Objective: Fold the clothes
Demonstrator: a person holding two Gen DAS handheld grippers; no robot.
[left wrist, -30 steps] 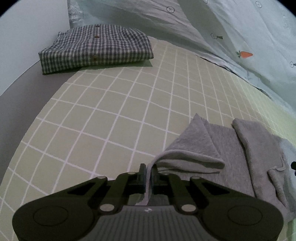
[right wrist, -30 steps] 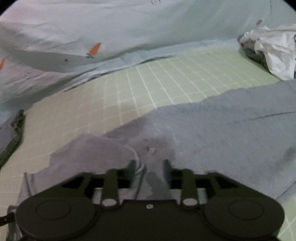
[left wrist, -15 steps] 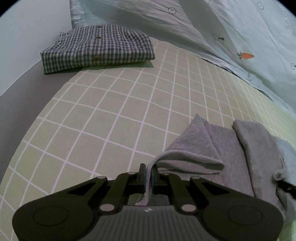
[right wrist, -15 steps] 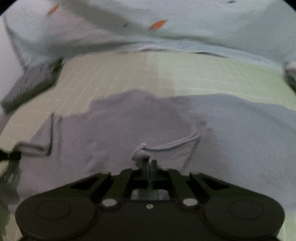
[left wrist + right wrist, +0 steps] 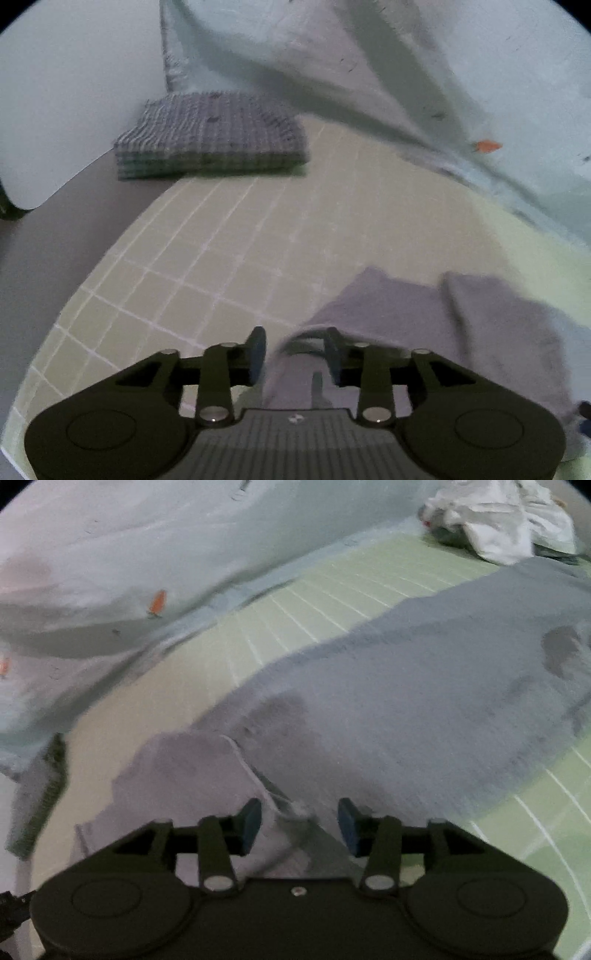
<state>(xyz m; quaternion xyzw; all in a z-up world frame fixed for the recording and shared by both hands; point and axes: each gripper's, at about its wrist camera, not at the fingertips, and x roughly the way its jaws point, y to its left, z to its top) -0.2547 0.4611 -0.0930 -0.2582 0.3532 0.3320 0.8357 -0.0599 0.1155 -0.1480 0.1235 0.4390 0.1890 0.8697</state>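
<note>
Left gripper [image 5: 295,350] has its jaws spread wide, with a raised fold of the grey garment [image 5: 424,314] sitting loose in the gap between the blue pads, nothing pinched as far as I can see. Right gripper [image 5: 299,819] is the same deal, jaws apart, and a light seam or hem edge of the grey garment [image 5: 388,701] runs up into the gap without either pad pressing on it. Both shots are pretty blurry, so whether the cloth brushes a pad I can't tell

The grey garment is lying on the green gridded sheet [image 5: 240,240], spread out mostly flat. In the right wrist view it stretches away from the gripper toward the far right, with a couple of darker patches on it. In the left wrist view the near part is bunched into two soft folds

Beyond the grey garment and off to the left, at the far edge of the sheet, there's a folded checked shirt [image 5: 210,144] in a neat stack. Behind the garment a pale blue duvet [image 5: 443,74] with little orange carrot prints is heaped up. Past the garment's far right end there's a crumpled white cloth pile [image 5: 498,517]
</note>
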